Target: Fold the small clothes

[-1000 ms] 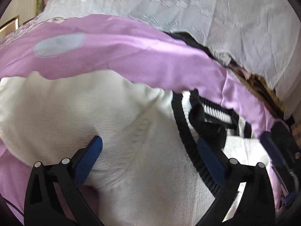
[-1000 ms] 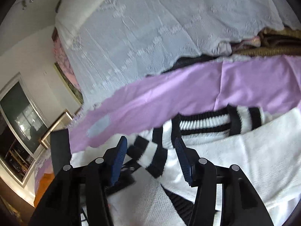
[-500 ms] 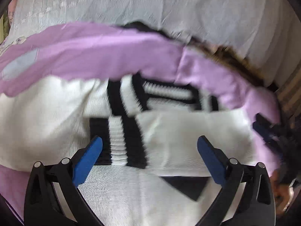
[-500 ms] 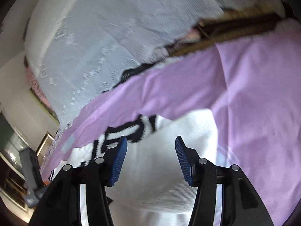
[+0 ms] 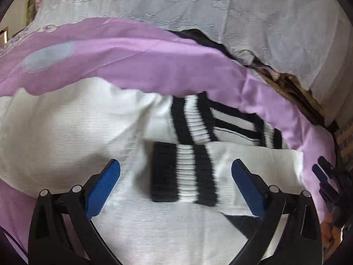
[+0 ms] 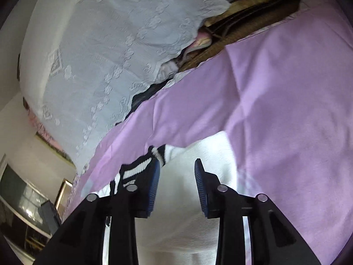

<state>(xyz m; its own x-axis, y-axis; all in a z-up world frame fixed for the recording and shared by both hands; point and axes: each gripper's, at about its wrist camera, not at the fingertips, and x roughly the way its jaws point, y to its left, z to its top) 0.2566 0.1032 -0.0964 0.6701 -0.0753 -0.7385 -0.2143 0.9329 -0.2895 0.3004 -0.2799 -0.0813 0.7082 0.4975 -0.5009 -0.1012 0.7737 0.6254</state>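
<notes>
Sleeve (image 5: 220, 174) now lies folded across sweater (image 5: 66, 132) on purple sheet (image 5: 132, 61). Left gripper (image 5: 175, 182) hovers wide apart, empty. Right gripper (image 6: 176, 187) closing over white knit at sweater's right edge, not yet clamped.

surface: purple sheet (image 5: 154, 66) | on it: white knit sweater (image 5: 66, 132)

The sweater (image 5: 66, 137) lies on the sheet (image 5: 154, 61), before the lace cloth (image 5: 198, 6).

The left hand-held gripper (image 5: 175, 183) points steeply down, jaws spread wide and gripping nothing. At its three o'clock, the right hand-held gripper (image 6: 176, 185) has jaws closing, pads not yet pressing.
</notes>
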